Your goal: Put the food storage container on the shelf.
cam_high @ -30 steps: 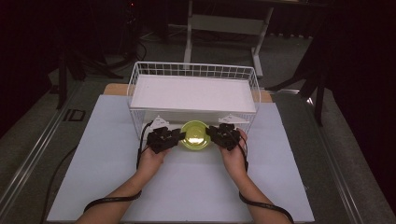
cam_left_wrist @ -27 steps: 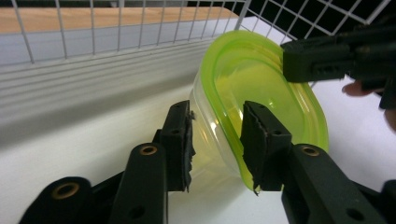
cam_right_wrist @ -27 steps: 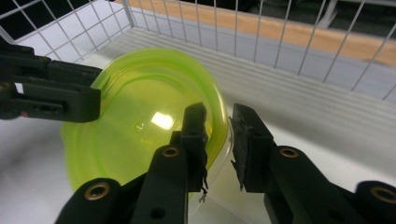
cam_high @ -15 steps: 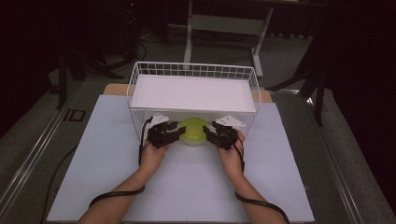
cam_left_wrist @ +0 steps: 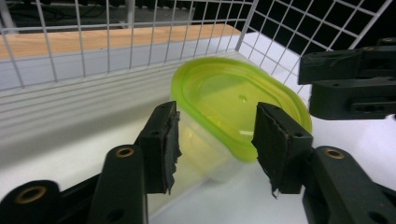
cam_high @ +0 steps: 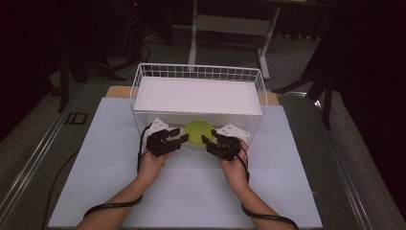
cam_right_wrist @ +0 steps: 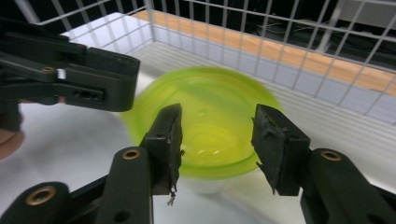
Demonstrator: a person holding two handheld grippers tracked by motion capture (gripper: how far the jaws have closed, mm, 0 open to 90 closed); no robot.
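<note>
A clear tub with a yellow-green lid (cam_high: 198, 132) stands at the front of a white wire basket (cam_high: 198, 72), just below the basket's white panel. My left gripper (cam_high: 178, 139) is at the tub's left side and my right gripper (cam_high: 209, 142) at its right, both open. In the left gripper view the tub (cam_left_wrist: 233, 100) tilts behind the parted jaws of the left gripper (cam_left_wrist: 215, 140), with the right gripper (cam_left_wrist: 355, 79) beyond it. In the right gripper view the lid (cam_right_wrist: 210, 116) is blurred between and behind the open right gripper (cam_right_wrist: 217, 140). I cannot tell whether any pad touches the tub.
The basket stands on a white mat (cam_high: 191, 196) over the table, with a wooden board (cam_high: 117, 91) behind it. Wire walls (cam_left_wrist: 140, 37) close the basket's back and sides. A metal stand (cam_high: 230, 24) is on the floor beyond.
Both hands and the tub have moved forward from the open mat to the basket's front, where the tub now sits partly under the white panel.
</note>
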